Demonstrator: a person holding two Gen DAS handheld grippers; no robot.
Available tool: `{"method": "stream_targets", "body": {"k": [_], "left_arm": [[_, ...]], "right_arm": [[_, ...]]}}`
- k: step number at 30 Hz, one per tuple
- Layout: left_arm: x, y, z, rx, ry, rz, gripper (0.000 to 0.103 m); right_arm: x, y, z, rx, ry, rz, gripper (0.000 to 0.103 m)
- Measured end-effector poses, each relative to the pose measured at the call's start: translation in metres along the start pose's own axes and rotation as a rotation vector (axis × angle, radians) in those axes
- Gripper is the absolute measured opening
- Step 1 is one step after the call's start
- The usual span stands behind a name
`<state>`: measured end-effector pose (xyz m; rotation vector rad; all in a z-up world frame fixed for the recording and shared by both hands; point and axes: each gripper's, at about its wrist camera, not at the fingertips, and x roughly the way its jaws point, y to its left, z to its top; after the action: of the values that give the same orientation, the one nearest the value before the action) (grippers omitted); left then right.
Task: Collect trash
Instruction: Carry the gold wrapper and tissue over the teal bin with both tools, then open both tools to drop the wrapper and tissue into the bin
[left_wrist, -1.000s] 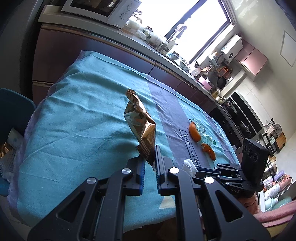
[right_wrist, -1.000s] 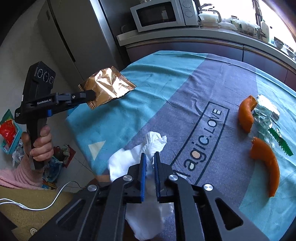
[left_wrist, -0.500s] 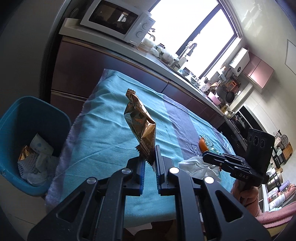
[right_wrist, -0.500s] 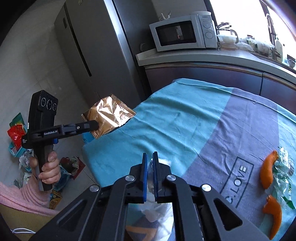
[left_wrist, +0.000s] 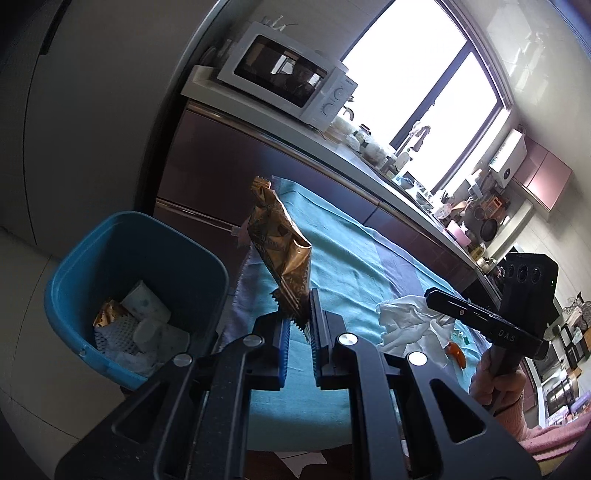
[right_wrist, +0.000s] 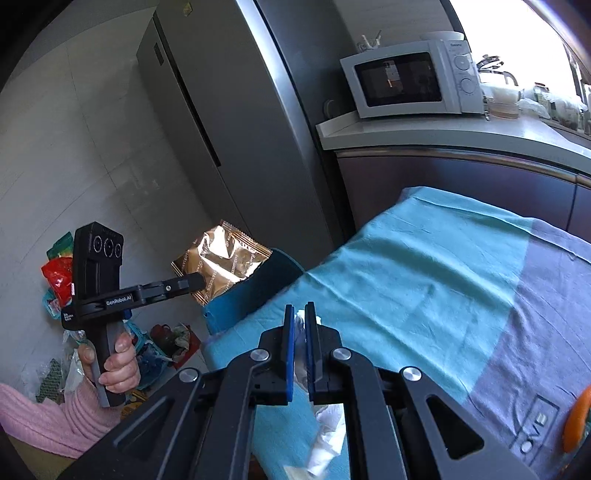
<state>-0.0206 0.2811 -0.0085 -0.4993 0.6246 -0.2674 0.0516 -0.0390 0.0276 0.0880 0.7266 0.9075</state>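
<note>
The left tool (left_wrist: 298, 321) is closed on the crimped bottom seam of a gold snack wrapper (left_wrist: 282, 251), which stands up from the jaws in the air, beside the blue bin (left_wrist: 140, 258) on the floor at the end of the worktop (left_wrist: 354, 266). The right tool (right_wrist: 300, 350) is pinched shut on a crumpled white tissue (left_wrist: 410, 325), held just above the teal cloth near the worktop's edge. Both pieces look nearly weightless. The wrapper is thin crinkly foil, likely slick, so the stiffer serrated seam seems the right place to grip it; once let go it may flutter rather than fall straight, so a release low over the bin opening looks safest. The tissue is soft and will crush to nothing, so taking a bunched fold rather than a loose corner should hold. Orange peel (left_wrist: 456, 352) lies farther along the cloth.
</note>
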Motion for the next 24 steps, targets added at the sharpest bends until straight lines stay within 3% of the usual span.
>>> {"method": "stream_targets", "body": {"k": [14,24], "left_arm": [[-0.008,0.055,0.005,-0.075,-0.001,0.135,0.01],[0.007,0.088,0.002,-0.133,0.038,0.187,0.01]], "right_arm": [[0.069,0.05,0.054,-0.088,0.006,0.13,0.004],[0.129,0.06,0.075,-0.043,0.055,0.166,0.004]]}}
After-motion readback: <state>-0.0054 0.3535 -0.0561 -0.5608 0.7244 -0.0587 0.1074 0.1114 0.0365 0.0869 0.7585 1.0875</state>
